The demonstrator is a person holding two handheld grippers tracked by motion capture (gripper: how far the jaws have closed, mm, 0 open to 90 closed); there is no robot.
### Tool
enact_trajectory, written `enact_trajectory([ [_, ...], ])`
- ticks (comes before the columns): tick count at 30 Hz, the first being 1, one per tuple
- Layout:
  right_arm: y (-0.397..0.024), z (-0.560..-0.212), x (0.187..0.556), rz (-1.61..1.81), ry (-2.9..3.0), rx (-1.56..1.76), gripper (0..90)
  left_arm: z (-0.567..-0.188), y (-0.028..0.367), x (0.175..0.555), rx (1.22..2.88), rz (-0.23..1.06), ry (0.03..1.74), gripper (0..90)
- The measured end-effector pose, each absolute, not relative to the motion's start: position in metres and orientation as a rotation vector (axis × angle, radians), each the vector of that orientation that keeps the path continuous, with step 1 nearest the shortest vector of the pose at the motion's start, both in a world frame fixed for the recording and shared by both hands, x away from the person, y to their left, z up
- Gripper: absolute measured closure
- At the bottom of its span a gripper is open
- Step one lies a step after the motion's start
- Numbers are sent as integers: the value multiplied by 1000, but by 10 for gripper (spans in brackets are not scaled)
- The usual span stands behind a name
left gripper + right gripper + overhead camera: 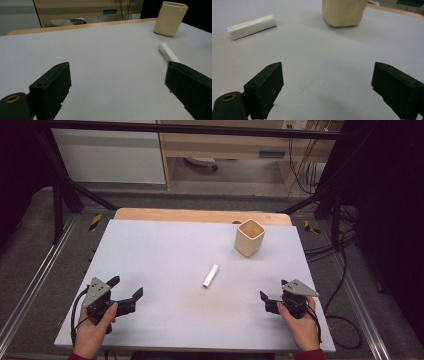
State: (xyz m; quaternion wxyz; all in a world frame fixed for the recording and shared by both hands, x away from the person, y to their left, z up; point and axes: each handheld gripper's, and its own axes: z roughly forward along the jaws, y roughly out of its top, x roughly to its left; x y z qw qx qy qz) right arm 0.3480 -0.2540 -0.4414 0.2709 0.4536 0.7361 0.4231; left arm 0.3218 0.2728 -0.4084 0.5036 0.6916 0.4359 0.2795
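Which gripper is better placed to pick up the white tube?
Right, narrowly: the right gripper, open and empty, looks slightly nearer the small white plastic tube than the open left gripper.

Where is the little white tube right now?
In the high view the white tube lies flat near the middle of the table, just in front of the cream cup, between the two grippers but nearer the right one.

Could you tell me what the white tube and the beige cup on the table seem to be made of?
The white tube looks like smooth matte plastic: an even white skin, a flat crimped end and a round cap. The beige cup seems to be moulded plastic or perhaps unglazed ceramic: uniform cream colour, soft rounded corners, a dull sheen. The look leaves that open.
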Motion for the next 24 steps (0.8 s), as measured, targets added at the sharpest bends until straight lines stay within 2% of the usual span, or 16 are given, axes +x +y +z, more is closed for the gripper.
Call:
enact_trajectory([
  [9,-242,-445,348,1136,2087,1222,59,-410,270,322,1692,669,1051,65],
  [24,-234,-447,346,1136,2134,1195,48,-412,260,323,1735,658,1044,69],
])
